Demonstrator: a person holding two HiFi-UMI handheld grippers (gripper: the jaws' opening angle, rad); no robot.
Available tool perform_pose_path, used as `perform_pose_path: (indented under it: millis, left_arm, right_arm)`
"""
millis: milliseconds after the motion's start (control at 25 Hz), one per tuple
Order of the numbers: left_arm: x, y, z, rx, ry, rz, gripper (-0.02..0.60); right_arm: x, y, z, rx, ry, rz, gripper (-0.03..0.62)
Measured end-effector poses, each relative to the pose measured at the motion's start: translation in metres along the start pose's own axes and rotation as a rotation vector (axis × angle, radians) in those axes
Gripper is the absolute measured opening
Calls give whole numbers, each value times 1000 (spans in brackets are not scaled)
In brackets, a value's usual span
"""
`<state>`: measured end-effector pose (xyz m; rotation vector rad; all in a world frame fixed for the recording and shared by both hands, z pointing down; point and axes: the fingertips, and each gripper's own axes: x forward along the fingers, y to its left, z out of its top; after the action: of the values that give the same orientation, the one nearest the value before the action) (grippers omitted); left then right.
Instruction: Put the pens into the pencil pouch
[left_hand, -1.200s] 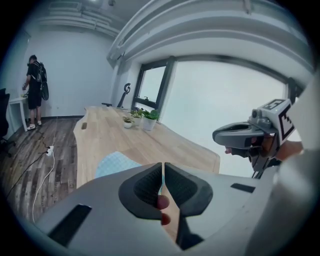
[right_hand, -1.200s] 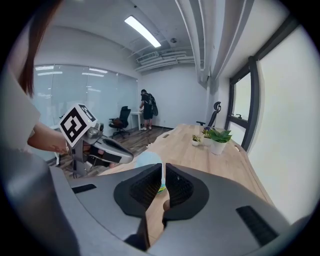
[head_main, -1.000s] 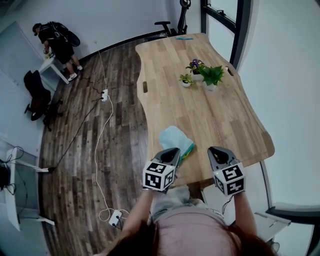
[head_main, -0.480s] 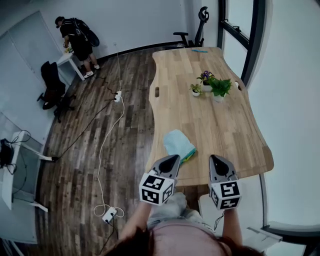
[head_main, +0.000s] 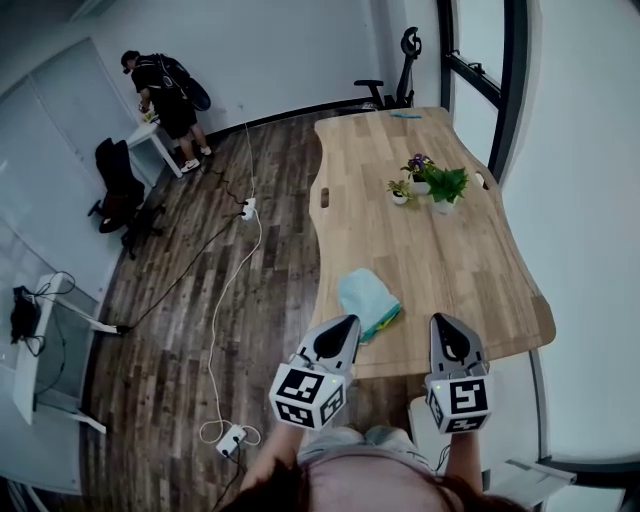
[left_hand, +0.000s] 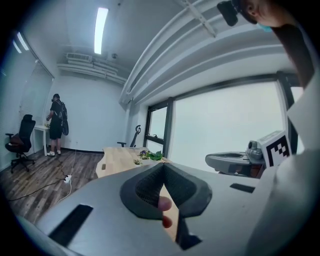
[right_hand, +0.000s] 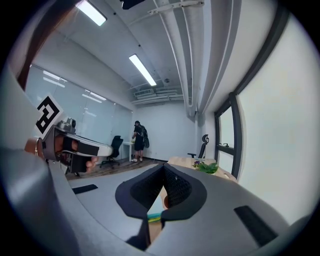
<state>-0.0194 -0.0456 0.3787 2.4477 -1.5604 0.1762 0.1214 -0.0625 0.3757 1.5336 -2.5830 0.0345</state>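
Both grippers hang level just short of the table's (head_main: 470, 270) near edge, close to the person's body. The left gripper (head_main: 347, 323) has its jaws pressed together with nothing caught between them. The right gripper (head_main: 441, 321) is likewise closed and empty. Just beyond their tips, the pale blue pouch (head_main: 363, 296) lies flat on the table near its left edge, touched by neither. A thin green and yellow strip (head_main: 386, 321) shows at the pouch's near right side; it may be pen ends poking out, but it is too small to be sure. No loose pens show on the wood nearby, so the filling looks finished or nearly so, with perhaps closing the pouch left. Farther on stand small potted plants (head_main: 436, 183).
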Motion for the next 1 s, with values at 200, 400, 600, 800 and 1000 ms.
perform_pose_path:
  millis: [200, 400, 600, 800, 1000]
  left_arm:
    - [-19, 5, 7, 19, -15, 6, 3]
    - [-38, 13, 9, 39, -23, -16, 3]
    - [-62, 26, 14, 30, -42, -47, 3]
    - [-83, 38, 15, 14, -58, -78, 3]
    - [-101, 45, 16, 4, -66, -107, 3]
  right_arm:
    - [-3, 15, 13, -22, -37, -9, 0]
    - [-2, 37, 23, -39, -55, -28, 0]
    - [-8, 67, 38, -39, -74, -51, 0]
    - [-14, 94, 49, -40, -91, -71, 0]
    - [-22, 115, 52, -51, -77, -94, 0]
